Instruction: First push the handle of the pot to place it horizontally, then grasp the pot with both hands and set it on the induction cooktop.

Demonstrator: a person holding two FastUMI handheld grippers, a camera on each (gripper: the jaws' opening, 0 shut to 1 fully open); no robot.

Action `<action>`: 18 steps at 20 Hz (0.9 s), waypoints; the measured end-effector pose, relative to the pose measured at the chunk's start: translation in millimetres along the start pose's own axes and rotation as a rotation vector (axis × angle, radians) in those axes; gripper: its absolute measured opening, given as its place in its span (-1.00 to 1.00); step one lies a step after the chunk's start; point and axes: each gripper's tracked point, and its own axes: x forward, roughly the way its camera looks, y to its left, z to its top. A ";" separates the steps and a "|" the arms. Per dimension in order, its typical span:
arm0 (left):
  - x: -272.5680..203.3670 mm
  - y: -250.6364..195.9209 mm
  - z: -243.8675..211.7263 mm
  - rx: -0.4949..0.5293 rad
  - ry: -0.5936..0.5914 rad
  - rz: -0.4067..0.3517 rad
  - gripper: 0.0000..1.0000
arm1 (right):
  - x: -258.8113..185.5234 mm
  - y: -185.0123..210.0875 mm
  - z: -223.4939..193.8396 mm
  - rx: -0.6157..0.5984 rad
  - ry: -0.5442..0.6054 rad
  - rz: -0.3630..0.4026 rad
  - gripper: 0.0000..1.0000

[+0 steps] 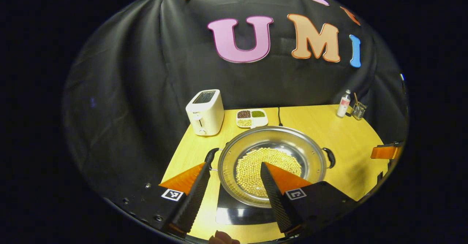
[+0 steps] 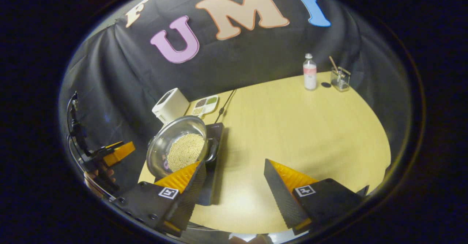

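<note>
Pot resting on the cooktop, both grippers clear

Pot (image 1: 271, 165), filled with pale beans, sits on the induction cooktop (image 1: 237, 212) with its two side handles lying level to either side. Left gripper (image 1: 234, 187) hangs just above the pot's near rim, jaws wide and holding nothing. Right gripper (image 2: 234, 185) hangs to the right of the pot over the bare table (image 2: 310, 127), jaws wide and empty too. Judging by this, the placing looks done; what remains is to draw both grippers away without nudging the pot.
</note>
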 end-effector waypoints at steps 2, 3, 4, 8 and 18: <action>-33.0 -6.7 -13.4 -0.007 0.017 0.032 0.80 | -18.5 -12.3 -10.5 -0.003 -0.022 0.026 0.97; -48.8 -13.0 -17.7 -0.030 0.019 0.034 0.82 | -27.3 -19.7 -17.6 0.001 -0.014 0.026 0.97; -62.4 -23.6 -17.3 -0.051 0.009 0.027 0.81 | -35.8 -25.8 -20.3 0.012 -0.020 0.032 0.97; -95.5 -44.9 -23.7 -0.089 0.021 0.000 0.82 | -60.4 -38.4 -13.9 0.061 -0.094 0.046 0.84; -151.7 -95.5 49.1 -0.027 -0.216 -0.146 0.87 | -153.6 -38.5 47.0 -0.055 -0.431 -0.036 0.83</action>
